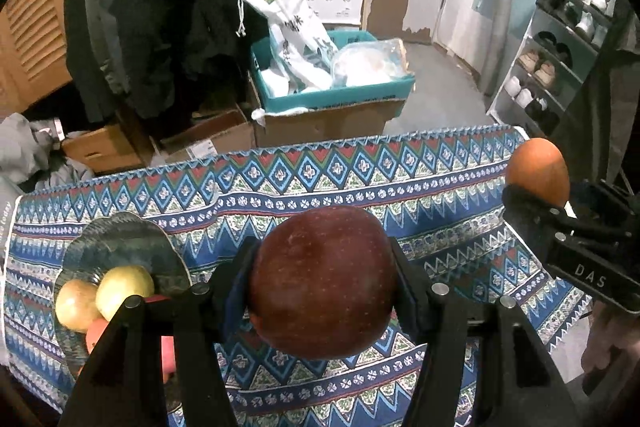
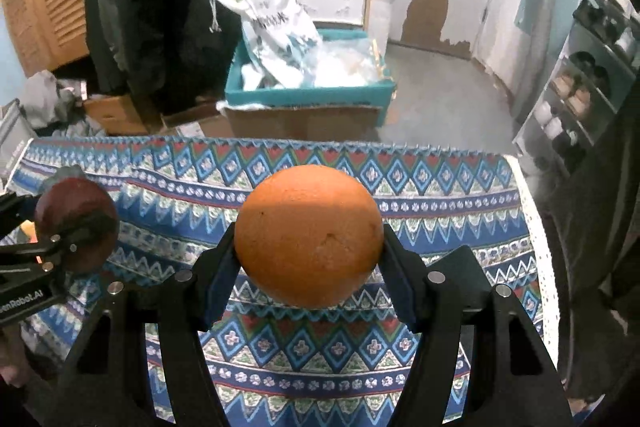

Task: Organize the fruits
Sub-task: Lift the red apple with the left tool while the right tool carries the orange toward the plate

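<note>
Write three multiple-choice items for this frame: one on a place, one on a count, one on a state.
1. Where is the plate relative to the left gripper?
A. To its left, on the cloth
B. On the floor
C. Beyond the cloth's far edge

2. How many pale yellow fruits lie on the plate?
A. None
B. Two
C. Five

3. What is the right gripper doing?
A. Standing open and empty
B. Gripping the plate
C. Clamping an orange

Key:
1 A: the left wrist view shows the plate on the cloth, left of the fingers.
2 B: two yellow fruits sit side by side there; something red beside them is partly hidden.
3 C: the orange sits between both fingers, clear of the cloth, while the left gripper holds an apple.
</note>
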The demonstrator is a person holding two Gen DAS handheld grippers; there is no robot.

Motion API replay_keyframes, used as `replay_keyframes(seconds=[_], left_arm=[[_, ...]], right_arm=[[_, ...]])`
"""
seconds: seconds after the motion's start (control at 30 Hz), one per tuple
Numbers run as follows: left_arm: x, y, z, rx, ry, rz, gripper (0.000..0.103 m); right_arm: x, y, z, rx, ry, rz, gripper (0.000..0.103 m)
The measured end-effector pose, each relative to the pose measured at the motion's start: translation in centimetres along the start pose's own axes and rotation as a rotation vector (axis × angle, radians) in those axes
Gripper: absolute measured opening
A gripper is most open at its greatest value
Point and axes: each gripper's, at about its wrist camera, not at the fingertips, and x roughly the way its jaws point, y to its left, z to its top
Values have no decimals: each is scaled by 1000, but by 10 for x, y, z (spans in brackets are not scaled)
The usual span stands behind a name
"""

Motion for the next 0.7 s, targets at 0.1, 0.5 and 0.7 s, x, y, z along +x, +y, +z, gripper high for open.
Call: replay_keyframes(seconds=[0.1,0.5,0.7], left_arm=[[-12,1,2,2,-23,-5,63],[-57,10,1,7,-95,-19,63],[-73,14,-2,12,-119,-22,63]], right_arm=[[-11,4,4,-6,-24,5,66],[-49,19,15,-38,-102,26,66],[-64,31,17,-63,-135,44,66]])
